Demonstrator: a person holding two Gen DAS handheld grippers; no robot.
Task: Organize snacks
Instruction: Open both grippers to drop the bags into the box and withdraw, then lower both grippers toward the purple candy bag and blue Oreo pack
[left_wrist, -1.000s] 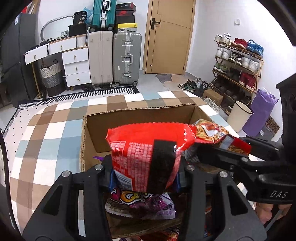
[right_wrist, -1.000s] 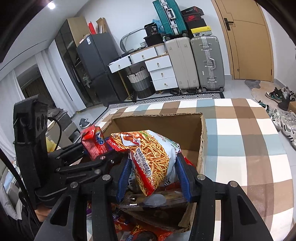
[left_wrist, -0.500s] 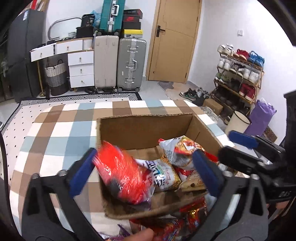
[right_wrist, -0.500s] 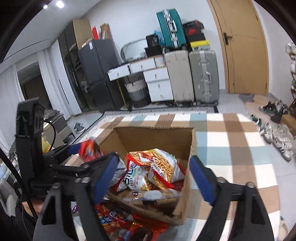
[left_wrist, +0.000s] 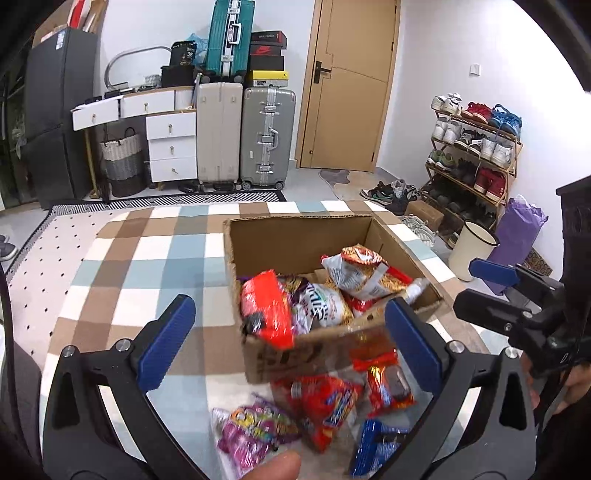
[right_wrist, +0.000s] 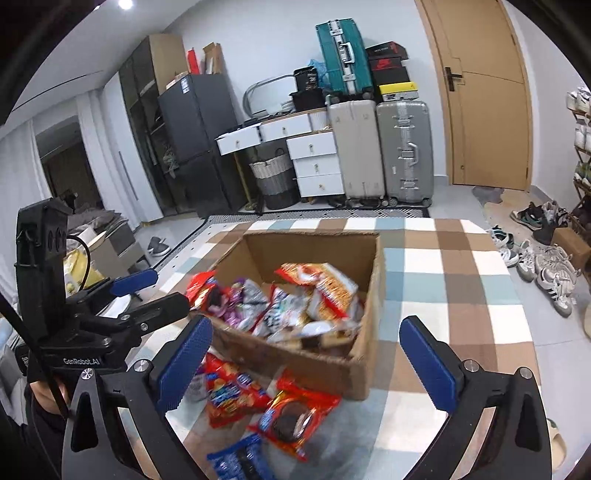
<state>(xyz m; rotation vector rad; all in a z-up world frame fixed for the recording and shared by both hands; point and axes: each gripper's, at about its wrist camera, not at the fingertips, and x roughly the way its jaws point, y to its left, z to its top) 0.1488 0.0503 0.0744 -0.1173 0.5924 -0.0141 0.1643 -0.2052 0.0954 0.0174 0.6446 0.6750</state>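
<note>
**A:** What's around the box (left_wrist: 317, 240)?

**B:** It sits on a checked cloth (left_wrist: 147, 258) in brown, blue and white. Behind that, two suitcases (left_wrist: 245, 140) stand side by side against the wall, with a teal case (left_wrist: 229, 37) and shoeboxes stacked above them. White drawers (left_wrist: 170, 144) and a basket (left_wrist: 123, 162) are to their left, a door (left_wrist: 351, 85) to their right. In the left wrist view a shoe rack (left_wrist: 476, 147) lines the right wall, with a pale bin (left_wrist: 471, 249) and a purple bag (left_wrist: 517, 232) below it.

**A:** Anything between the grippers and the box?

**B:** Loose packets on the cloth just in front of it: a red one (right_wrist: 291, 417) showing a dark round biscuit, another red packet (right_wrist: 231, 387) beside it, a blue one (right_wrist: 240, 461) nearest the camera and a pink one (left_wrist: 251, 432).

**A:** And the snacks inside?

**B:** Piled up. A bright red bag (left_wrist: 267, 310) leans over the front wall at the left corner; a packet printed with noodle sticks (left_wrist: 358, 273) lies on top towards the back.

**A:** The grippers?

**B:** The left gripper (left_wrist: 291, 339) is spread wide with nothing gripped; the box's front corner shows through the gap. The right gripper (right_wrist: 310, 358) is opening, jaws already far apart, pads pressing nothing.

**A:** What can't you make out?

**B:** The packets in the middle of the box are motion-blurred in the right wrist view. A fingertip (left_wrist: 273, 465) cuts into the bottom edge of the left view, and the blue packet is cropped by the frame.
</note>
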